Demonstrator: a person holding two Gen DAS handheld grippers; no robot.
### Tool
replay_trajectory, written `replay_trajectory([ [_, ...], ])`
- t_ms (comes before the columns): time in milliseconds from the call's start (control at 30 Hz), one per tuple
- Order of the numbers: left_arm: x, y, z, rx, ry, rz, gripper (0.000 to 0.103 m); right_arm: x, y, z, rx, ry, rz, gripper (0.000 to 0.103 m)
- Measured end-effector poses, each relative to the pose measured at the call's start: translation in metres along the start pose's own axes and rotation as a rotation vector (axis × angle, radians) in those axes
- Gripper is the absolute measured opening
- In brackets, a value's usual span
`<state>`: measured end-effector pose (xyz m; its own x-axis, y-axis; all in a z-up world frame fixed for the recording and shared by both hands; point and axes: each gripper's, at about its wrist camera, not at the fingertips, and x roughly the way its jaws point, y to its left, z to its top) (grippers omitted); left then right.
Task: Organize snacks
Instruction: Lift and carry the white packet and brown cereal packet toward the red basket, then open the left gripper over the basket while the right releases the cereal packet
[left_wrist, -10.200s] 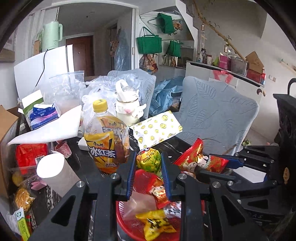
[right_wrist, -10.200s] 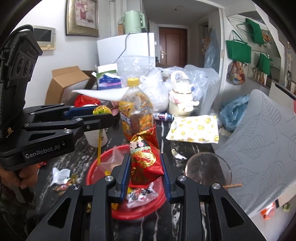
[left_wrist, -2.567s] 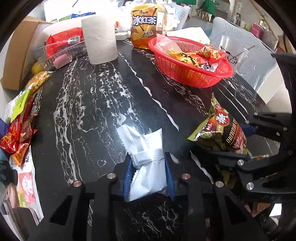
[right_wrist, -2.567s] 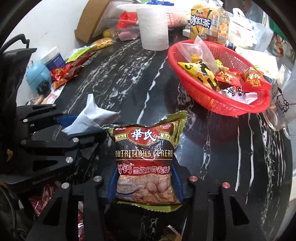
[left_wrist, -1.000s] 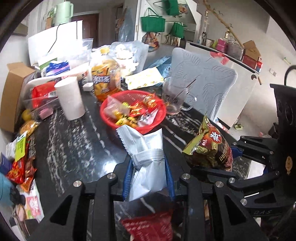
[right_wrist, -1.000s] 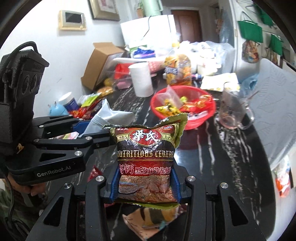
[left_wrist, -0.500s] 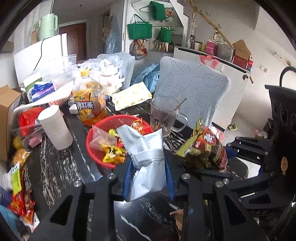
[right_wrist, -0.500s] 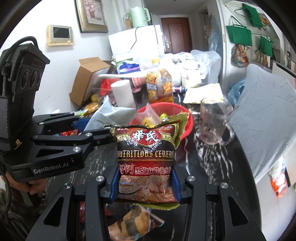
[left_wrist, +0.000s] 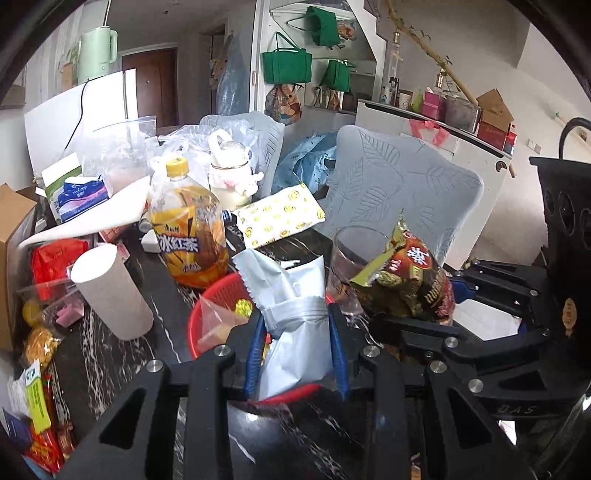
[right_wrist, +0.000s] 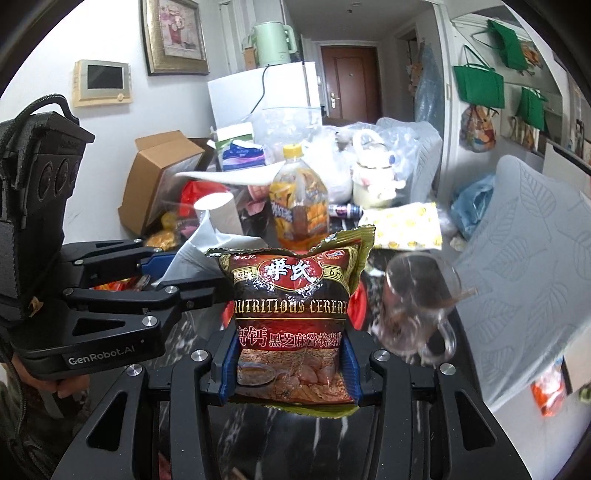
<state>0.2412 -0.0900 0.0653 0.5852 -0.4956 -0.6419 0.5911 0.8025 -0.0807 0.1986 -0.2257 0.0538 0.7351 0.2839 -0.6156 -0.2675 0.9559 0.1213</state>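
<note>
My left gripper (left_wrist: 295, 350) has its fingers clamped on a pale silver foil pouch (left_wrist: 295, 325) above the red plastic mesh basket (left_wrist: 201, 317); my right gripper (right_wrist: 290, 363) grips a dark cereal packet (right_wrist: 291, 306) beside it.

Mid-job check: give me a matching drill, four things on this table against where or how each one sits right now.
Things:
1. silver pouch
2. cereal packet
3. iced tea bottle
4. glass mug

States:
A. standing behind the red basket
B. empty, right of the basket
C. clamped in the left claw
D. clamped in the right claw

Pairs: 1-C, 2-D, 3-A, 4-B
</note>
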Motion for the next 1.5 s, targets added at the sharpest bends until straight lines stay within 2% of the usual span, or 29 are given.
replay_trajectory([
  [233, 0.018, 0.015, 0.018, 0.0, -0.021, 0.012, 0.031, 0.027, -0.007, 0.021, -0.004, -0.004, 0.004, 0.044],
  [533, 0.056, 0.036, 0.032, -0.022, -0.021, 0.044, 0.031, 0.057, -0.021, 0.037, 0.019, -0.011, -0.037, 0.044],
  [667, 0.074, 0.045, 0.03, -0.027, 0.003, 0.056, 0.031, 0.068, -0.025, 0.039, 0.023, -0.002, -0.061, 0.044],
  [833, 0.104, 0.055, 0.02, -0.052, 0.081, 0.029, 0.031, 0.083, -0.029, 0.037, 0.025, 0.02, -0.103, 0.044],
  [1033, 0.119, 0.056, 0.014, -0.048, 0.115, 0.049, 0.031, 0.093, -0.032, 0.034, 0.041, 0.043, -0.093, 0.044],
  [1133, 0.12, 0.058, 0.016, -0.061, 0.132, 0.06, 0.039, 0.096, -0.032, 0.034, 0.036, 0.048, -0.083, 0.044],
  [1200, 0.118, 0.061, 0.016, -0.074, 0.132, 0.081, 0.06, 0.098, -0.033, 0.035, 0.041, 0.051, -0.077, 0.044],
  [1233, 0.116, 0.064, 0.016, -0.082, 0.123, 0.09, 0.065, 0.098, -0.034, 0.035, 0.043, 0.053, -0.076, 0.044],
  [1500, 0.097, 0.076, 0.017, -0.112, 0.101, 0.154, 0.067, 0.106, -0.033, 0.039, 0.039, 0.072, -0.077, 0.045],
])
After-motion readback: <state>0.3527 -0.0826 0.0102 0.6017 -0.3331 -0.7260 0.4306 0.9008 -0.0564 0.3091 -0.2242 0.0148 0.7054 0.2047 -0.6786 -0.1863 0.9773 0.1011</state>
